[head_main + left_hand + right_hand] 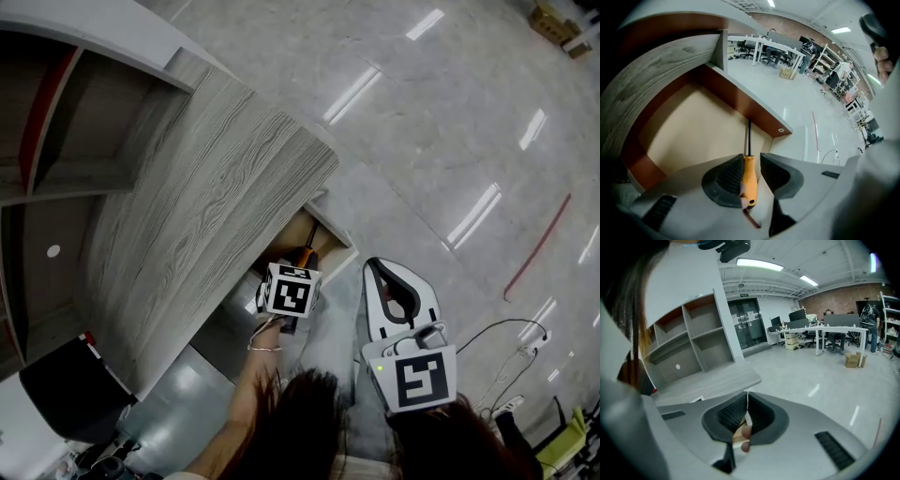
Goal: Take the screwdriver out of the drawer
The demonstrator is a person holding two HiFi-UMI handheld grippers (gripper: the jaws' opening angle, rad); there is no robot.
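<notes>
Head view: a grey wood-grain cabinet [206,216] fills the upper left. One drawer [336,234] stands pulled open at the centre of the frame. One orange-handled screwdriver [306,254] lies inside it. The left tool [294,274] points steeply down into the drawer. The right tool [386,281] hangs just right of it, over bare floor [450,141] and clear of the drawer.

Left gripper view: the jaws stand apart with the screwdriver's orange handle between them. A gap shows on the handle's right side, so it is not clamped. The black shaft runs toward the top of the frame across the drawer's pale bottom.

Right gripper view: the jaws are drawn together but for a thin pale sliver, with nothing clearly held. Open shelving [689,338] stands at upper left.

The task looks about half done: the drawer is open and the screwdriver reached. Gripping it and lifting it out remain.

Count: two tools, one screwdriver, one open drawer.
</notes>
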